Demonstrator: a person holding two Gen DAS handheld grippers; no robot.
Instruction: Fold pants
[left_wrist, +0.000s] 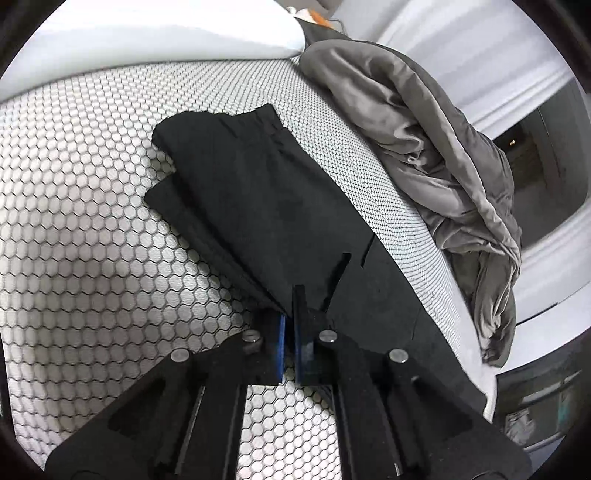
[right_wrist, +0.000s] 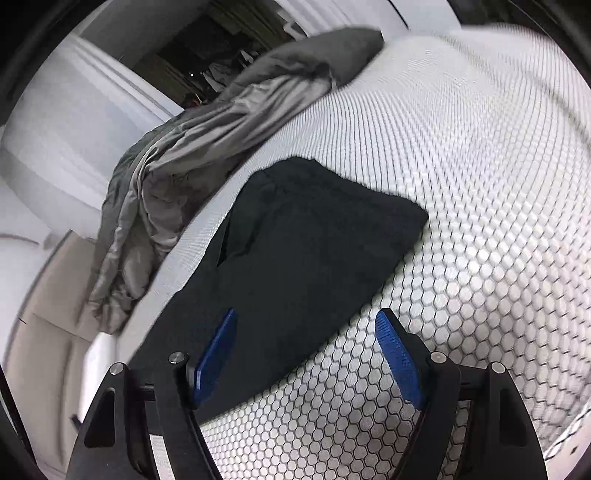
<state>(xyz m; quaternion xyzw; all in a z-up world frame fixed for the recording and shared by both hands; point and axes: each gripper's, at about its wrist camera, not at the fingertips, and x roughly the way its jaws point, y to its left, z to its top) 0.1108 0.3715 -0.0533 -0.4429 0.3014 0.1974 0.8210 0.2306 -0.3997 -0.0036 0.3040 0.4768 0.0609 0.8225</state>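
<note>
Black pants (left_wrist: 258, 192) lie folded lengthwise on a white bed cover with a hexagon pattern (left_wrist: 92, 221). My left gripper (left_wrist: 290, 314) is shut on the near end of the pants, its blue pads pressed on the black cloth. In the right wrist view the same pants (right_wrist: 306, 236) lie flat ahead. My right gripper (right_wrist: 306, 332) is open and empty just above the pants' near edge, its left blue pad (right_wrist: 216, 354) over the cloth and its right pad (right_wrist: 397, 358) over the bed cover.
A crumpled grey blanket (left_wrist: 436, 147) lies along the bed's edge beside the pants; it also shows in the right wrist view (right_wrist: 192, 158). A white pillow (left_wrist: 147, 33) lies at the far end. Beyond the bed edge are white walls and a dark doorway (right_wrist: 207, 62).
</note>
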